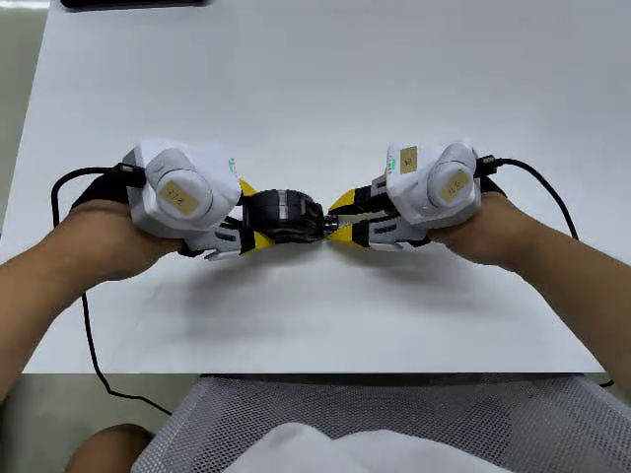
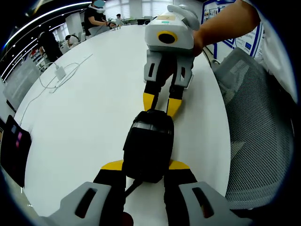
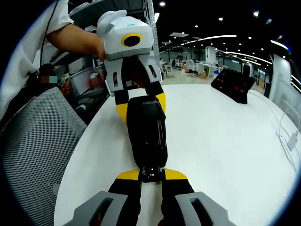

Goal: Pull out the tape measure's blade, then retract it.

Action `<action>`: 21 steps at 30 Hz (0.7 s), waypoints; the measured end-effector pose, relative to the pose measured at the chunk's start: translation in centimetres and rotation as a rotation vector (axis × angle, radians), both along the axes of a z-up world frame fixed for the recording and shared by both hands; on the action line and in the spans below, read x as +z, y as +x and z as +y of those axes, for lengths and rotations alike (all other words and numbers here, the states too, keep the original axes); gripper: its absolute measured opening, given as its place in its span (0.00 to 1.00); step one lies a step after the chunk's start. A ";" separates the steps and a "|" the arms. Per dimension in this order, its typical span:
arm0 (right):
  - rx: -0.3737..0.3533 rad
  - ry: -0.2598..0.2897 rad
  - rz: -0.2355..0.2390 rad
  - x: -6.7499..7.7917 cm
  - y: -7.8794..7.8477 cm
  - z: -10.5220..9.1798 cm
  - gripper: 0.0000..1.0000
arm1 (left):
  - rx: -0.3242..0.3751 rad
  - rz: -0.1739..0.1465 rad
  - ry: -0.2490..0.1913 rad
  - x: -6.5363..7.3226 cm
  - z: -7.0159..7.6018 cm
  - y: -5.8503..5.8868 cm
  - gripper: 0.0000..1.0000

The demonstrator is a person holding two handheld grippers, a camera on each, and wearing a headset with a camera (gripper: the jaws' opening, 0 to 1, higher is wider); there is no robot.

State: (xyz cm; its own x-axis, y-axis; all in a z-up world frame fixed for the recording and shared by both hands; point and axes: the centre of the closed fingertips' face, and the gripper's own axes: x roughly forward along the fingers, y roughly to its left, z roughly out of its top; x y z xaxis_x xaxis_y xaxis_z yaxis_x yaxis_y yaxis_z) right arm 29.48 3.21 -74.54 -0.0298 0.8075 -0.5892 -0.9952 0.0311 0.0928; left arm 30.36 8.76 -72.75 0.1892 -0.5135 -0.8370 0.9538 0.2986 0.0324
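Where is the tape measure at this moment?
Head view, centre: the tape measure is held over the white table, the left gripper clamping its body, the right gripper pinching its front end.

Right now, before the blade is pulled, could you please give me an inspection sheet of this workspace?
Surface: white table, smooth.
Job's things: black round-cased tape measure held between both grippers; no blade seen out.
Clutter: black boxy device near the table edge.
Grippers: left gripper, yellow-tipped fingers shut on the case; right gripper shut on its front end.
Cables: black cable from the left gripper, another from the right; white cable with adapter on the table.
Surroundings: grey mesh chair; people far off.
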 end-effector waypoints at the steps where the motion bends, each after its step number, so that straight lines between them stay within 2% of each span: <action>1: 0.003 -0.001 -0.001 -0.1 0.0 0.0 0.13 | -0.001 0.000 0.001 0.0 0.0 0.0 0.26; 6: 0.013 -0.001 -0.015 -0.3 0.1 0.0 0.12 | 0.001 0.000 0.000 0.0 0.0 0.0 0.26; 21: 0.009 -0.002 -0.017 -0.4 0.3 -0.1 0.11 | 0.004 -0.010 0.005 0.0 0.1 -0.1 0.26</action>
